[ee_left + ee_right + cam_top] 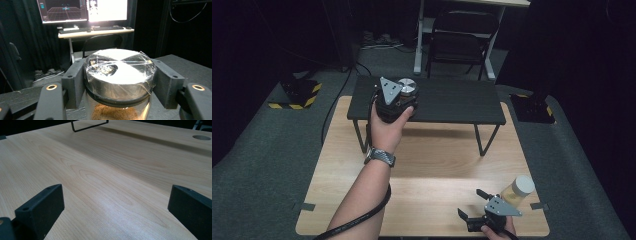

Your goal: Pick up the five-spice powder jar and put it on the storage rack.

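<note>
A: left claw (pixel 120 82) status?
B: jaws clamped on either side of the jar (pixel 119 82), just under its silver lid (pixel 120 67); clear film over lid; brown contents below; jar sits on the black shelf (pixel 452 102) at the bench's (pixel 422 165) far edge.
A: right claw (pixel 115 212)?
B: jaws spread wide, holding nothing; low over bare wood at the near edge; second jar (pixel 518 190), white lid, just beside it.

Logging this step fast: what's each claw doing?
Left claw: closed on the silver-lidded jar.
Right claw: open, holding nothing, above the wooden table.
</note>
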A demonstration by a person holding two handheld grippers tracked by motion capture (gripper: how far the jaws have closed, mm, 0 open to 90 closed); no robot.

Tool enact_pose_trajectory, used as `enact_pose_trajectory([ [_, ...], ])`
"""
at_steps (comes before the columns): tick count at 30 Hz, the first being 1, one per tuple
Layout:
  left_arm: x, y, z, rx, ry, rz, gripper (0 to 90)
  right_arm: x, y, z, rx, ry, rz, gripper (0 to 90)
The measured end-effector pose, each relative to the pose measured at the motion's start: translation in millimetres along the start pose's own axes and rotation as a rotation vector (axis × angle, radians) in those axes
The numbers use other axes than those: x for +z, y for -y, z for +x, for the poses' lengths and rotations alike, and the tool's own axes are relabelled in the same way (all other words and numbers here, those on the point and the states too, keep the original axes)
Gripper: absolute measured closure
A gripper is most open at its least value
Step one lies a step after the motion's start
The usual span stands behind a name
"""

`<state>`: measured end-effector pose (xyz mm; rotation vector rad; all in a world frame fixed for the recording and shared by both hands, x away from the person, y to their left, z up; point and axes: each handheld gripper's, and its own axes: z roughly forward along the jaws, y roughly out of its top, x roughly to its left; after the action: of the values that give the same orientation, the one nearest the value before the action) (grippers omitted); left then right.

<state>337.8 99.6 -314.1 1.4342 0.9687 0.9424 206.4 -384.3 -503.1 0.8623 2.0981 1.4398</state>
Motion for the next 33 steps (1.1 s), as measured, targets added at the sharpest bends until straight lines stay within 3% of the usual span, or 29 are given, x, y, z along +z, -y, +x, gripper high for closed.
enact_pose_trajectory([
  [15, 19.4, 0.3, -1.0, -0.012, -0.012, 0.010, 34.9, -0.4, 0.3, 0.0, -0.004, -0.005, -0.001, 0.4],
  [23, 22.1, 2.6, -2.8, -0.007, -0.009, 0.007, 34.8, -0.5, 0.3, -0.1, -0.002, -0.007, -0.001, 0.4],
  [33, 22.1, 5.1, 1.1, -0.036, -0.006, 0.002, 34.6, -0.2, 0.0, 0.0, 0.002, -0.006, 0.000, 0.4],
])
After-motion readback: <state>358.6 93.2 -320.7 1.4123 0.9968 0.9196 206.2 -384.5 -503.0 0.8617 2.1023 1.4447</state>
